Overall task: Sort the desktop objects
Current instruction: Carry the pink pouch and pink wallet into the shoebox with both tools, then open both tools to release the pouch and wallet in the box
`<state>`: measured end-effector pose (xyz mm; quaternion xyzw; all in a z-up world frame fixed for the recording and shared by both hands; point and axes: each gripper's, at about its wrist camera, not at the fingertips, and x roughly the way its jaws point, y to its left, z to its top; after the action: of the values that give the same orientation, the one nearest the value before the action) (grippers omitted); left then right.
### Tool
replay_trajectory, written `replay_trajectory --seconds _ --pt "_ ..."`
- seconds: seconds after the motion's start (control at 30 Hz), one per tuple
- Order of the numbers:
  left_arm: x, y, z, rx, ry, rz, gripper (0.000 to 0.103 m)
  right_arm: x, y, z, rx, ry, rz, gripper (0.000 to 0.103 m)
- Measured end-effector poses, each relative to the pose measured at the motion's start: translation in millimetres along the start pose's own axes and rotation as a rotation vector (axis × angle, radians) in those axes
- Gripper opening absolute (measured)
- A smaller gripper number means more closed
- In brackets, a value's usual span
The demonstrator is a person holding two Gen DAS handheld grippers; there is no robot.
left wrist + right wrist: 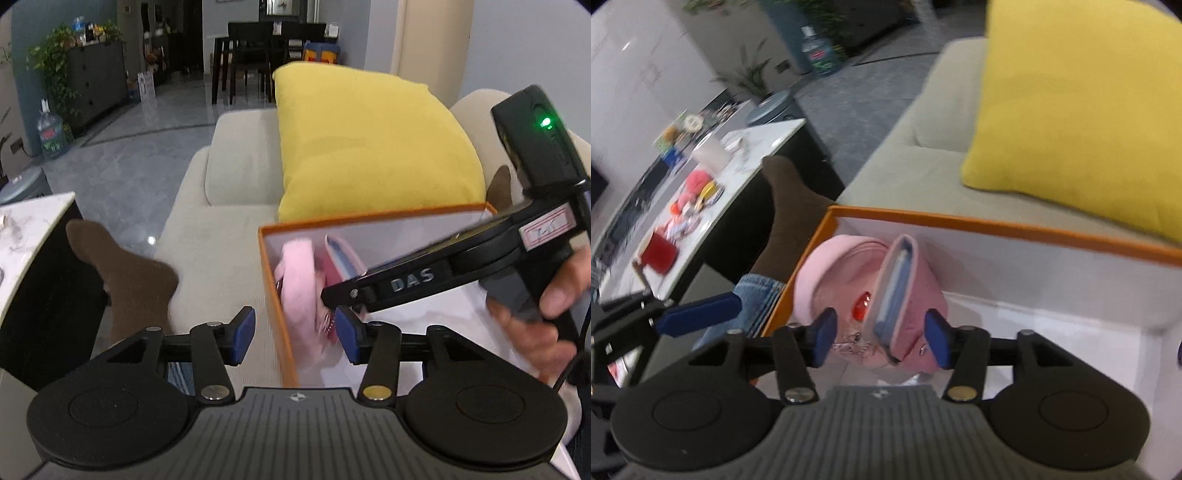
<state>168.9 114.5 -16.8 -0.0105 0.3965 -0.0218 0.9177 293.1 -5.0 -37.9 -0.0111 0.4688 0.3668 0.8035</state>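
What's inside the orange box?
Inside the orange box lies a pink pouch with a pink-and-blue wallet leaning on it. A red thing shows between them. Anything beneath them is covered.

An orange-rimmed white box (997, 221) sat open on the beige sofa. A soft pink pouch (820, 273) lay in its near-left corner, with a pink-and-blue wallet (897, 291) standing edge-up against it.

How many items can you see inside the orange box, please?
2: a pink pouch against the orange box's left wall, and a slim blue-and-pink wallet standing upright against it. More may be hidden.
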Motion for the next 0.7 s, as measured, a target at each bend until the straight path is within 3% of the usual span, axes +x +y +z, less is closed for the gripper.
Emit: replay_trajectory --seconds 0.1,0.33,0.43,0.6,0.63,0.7 --pt "8 5 -7 -0.013 0.059 -0.027 0.056 3 6 -2 -0.069 0.029 0.007 0.068" --pt "23 9 -20 -0.035 0.120 -0.091 0.030 29 14 -5 -0.184 0.123 -0.041 0.070" --pt "24 8 -22 -0.026 0.115 -0.080 0.023 39 19 -7 -0.231 0.142 -0.064 0.071" --pt "23 13 -22 -0.033 0.112 -0.074 0.014 50 24 -6 -0.273 0.102 -0.085 0.070" --pt "22 13 -22 -0.040 0.112 -0.074 0.014 50 24 -6 -0.279 0.092 -0.077 0.064" --pt "22 12 -23 -0.037 0.111 -0.072 0.014 50 28 -7 -0.318 0.076 -0.076 0.061"
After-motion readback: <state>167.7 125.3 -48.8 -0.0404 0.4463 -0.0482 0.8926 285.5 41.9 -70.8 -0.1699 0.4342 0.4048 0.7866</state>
